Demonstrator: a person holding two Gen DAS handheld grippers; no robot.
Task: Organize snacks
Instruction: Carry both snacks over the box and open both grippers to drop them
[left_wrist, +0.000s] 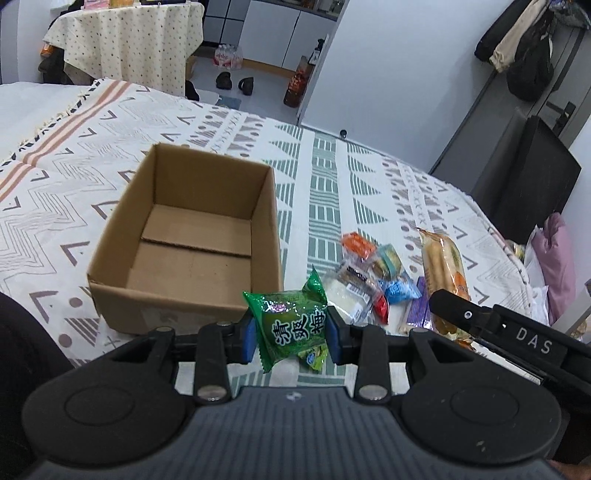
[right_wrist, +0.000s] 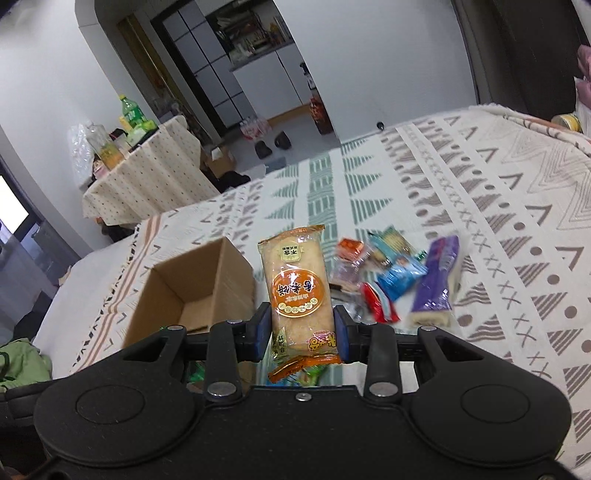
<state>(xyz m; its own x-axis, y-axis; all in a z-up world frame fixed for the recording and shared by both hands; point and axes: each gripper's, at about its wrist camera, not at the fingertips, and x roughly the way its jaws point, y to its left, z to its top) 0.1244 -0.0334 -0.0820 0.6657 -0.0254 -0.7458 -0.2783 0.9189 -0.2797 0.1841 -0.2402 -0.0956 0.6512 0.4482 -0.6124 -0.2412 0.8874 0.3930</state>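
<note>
My left gripper (left_wrist: 291, 334) is shut on a green plum-candy packet (left_wrist: 291, 323), held just in front of the near right corner of an open cardboard box (left_wrist: 110, 266); the box holds nothing. My right gripper (right_wrist: 301, 332) is shut on an orange rice-cracker packet (right_wrist: 297, 291), raised above the bed to the right of the box (right_wrist: 236, 284). That packet (left_wrist: 443, 266) and the right gripper's arm also show at the right of the left wrist view. A pile of small snack packets (left_wrist: 373, 273) (right_wrist: 373, 273) lies on the patterned bedspread (left_wrist: 325, 192), with a purple packet (right_wrist: 437, 277) beside it.
The bed's far edge drops to a floor with shoes (left_wrist: 236, 82) and a cloth-covered table (left_wrist: 125, 40) carrying bottles (right_wrist: 107, 147). A dark cabinet (left_wrist: 532, 177) and hanging clothes (left_wrist: 517, 44) stand at the right. Pink cloth (left_wrist: 557, 258) lies off the bed's right edge.
</note>
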